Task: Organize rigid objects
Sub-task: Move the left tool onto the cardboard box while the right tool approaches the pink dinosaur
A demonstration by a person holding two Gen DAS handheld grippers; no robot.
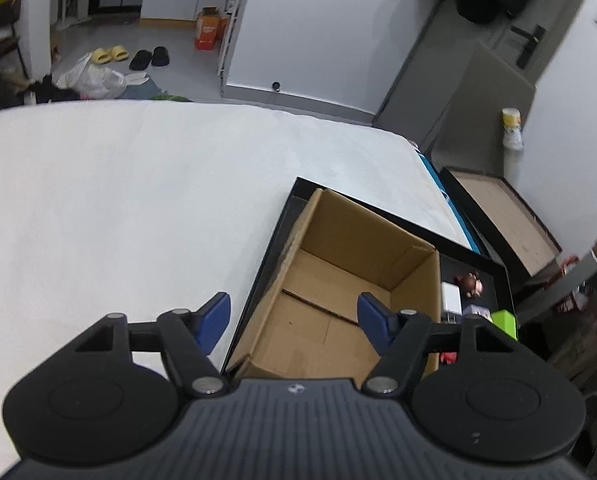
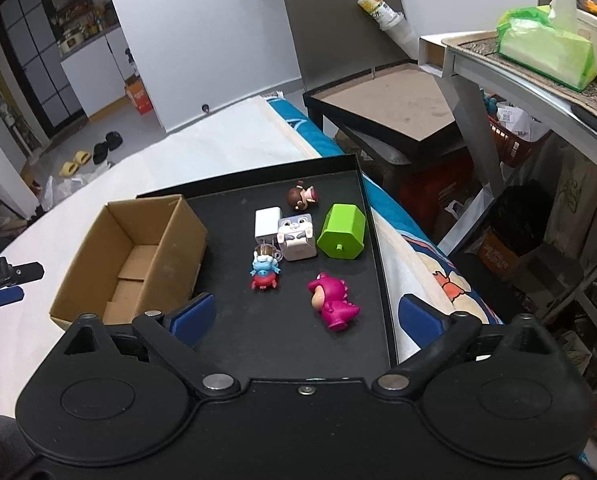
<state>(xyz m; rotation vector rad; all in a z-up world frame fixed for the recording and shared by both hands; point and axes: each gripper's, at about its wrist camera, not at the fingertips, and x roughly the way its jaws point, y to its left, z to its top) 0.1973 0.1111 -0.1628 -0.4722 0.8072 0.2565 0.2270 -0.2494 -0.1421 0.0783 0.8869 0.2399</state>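
- Left gripper (image 1: 294, 322): jaws spread wide, nothing between the blue pads (image 1: 214, 320), hanging above the near left edge of the cardboard box (image 1: 338, 300).
- Right gripper (image 2: 306, 316): jaws wide apart, holding nothing, poised over the near part of the black tray (image 2: 298, 340).
- Cardboard box: open on top, nothing visible inside, sitting on the left part of the tray, on the white sheet (image 1: 138, 200).
- Pink dinosaur figure (image 2: 334, 300): lying on the tray, nearest the right gripper, apart from the other toys.
- Small blue-and-red figure (image 2: 264, 272): on the tray to the left of the pink one, just in front of a clear round bit that cannot be made out.
- Grey bunny cube (image 2: 296, 238): mid-tray, touching the white charger block (image 2: 267, 222) on its left.
- Green tub (image 2: 342, 232): tipped on its side, just right of the bunny cube.
- Brown-haired doll (image 2: 302, 196): lying toward the far edge of the tray.
- Green tissue pack (image 2: 546, 56): on the shelf at upper right, well apart from the tray.
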